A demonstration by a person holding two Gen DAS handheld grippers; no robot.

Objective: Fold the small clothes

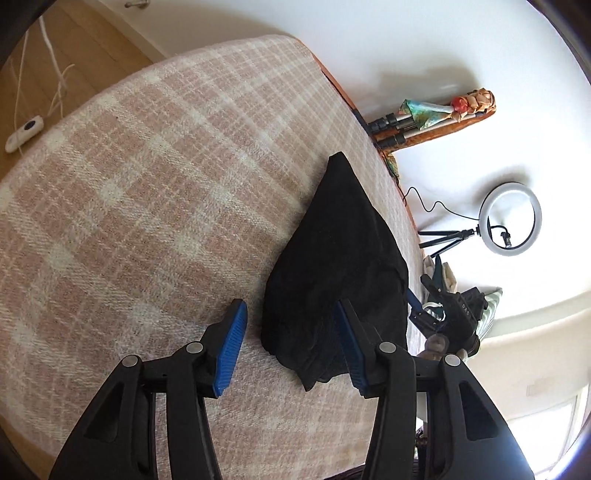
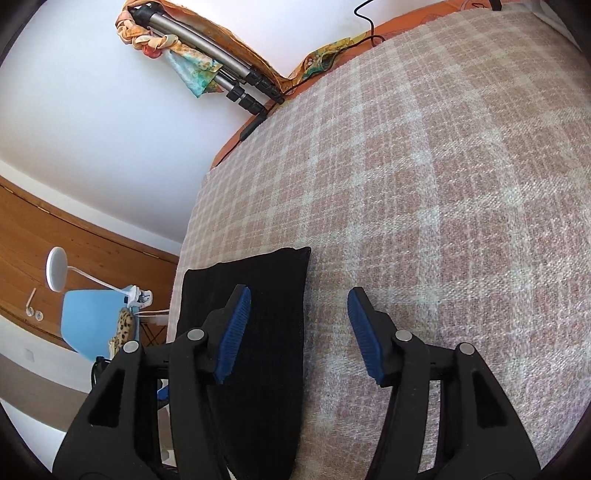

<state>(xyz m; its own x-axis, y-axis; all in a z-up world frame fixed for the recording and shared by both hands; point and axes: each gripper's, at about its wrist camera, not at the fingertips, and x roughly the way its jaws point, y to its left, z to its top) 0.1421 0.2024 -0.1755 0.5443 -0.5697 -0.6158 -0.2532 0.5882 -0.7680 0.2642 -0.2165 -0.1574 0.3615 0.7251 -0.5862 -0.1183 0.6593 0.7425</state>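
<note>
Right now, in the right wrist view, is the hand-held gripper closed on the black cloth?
No. The right hand-held gripper stands open, and the black cloth lies flat on the checked blanket, with nothing pinched between the blue pads.

The black garment (image 1: 332, 266) is soft matt cloth on a coarse woven plaid blanket (image 1: 166, 184). Each claw is matt black plastic (ribbed blue pads (image 2: 236, 332), shiny metal rivets), upper-left floor (image 1: 74, 48) pale wood.

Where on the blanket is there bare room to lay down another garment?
Bare checked blanket stretches right of the black cloth in the right wrist view, up to the orange edge. In the left wrist view it runs left of the cloth toward the wooden floor. The wall side is crowded: tripods, ring light.
</note>
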